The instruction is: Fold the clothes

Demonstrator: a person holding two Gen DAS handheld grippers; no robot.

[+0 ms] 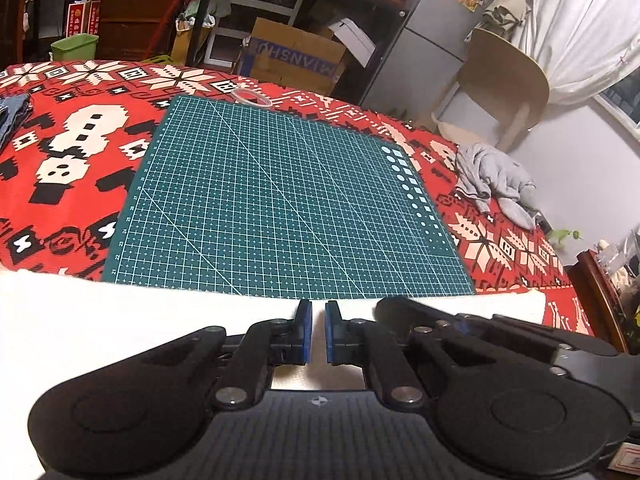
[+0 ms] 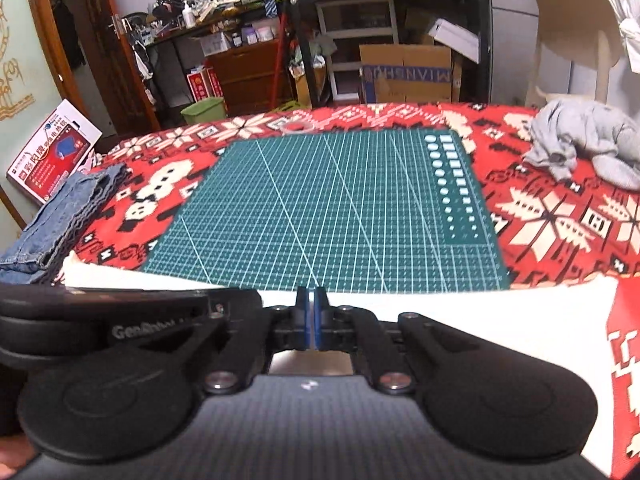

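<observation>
A white cloth (image 1: 160, 320) lies across the near edge of the green cutting mat (image 1: 280, 192), its far edge straight and running left to right. My left gripper (image 1: 318, 308) sits at that far edge, its blue pads drawn close with a narrow strip of white between them. In the right wrist view the same cloth (image 2: 480, 320) spreads out to the right. My right gripper (image 2: 311, 294) is pinched nearly flat on its far edge over the mat (image 2: 340, 208). The two grippers are side by side; each one's black body shows in the other's view.
A red patterned blanket (image 1: 60, 200) covers the table. A crumpled grey garment (image 2: 588, 140) lies at the right, folded denim (image 2: 60, 216) at the left edge. A clear tape ring (image 1: 252, 97) rests beyond the mat. A wooden chair (image 1: 504, 76) and boxes stand behind.
</observation>
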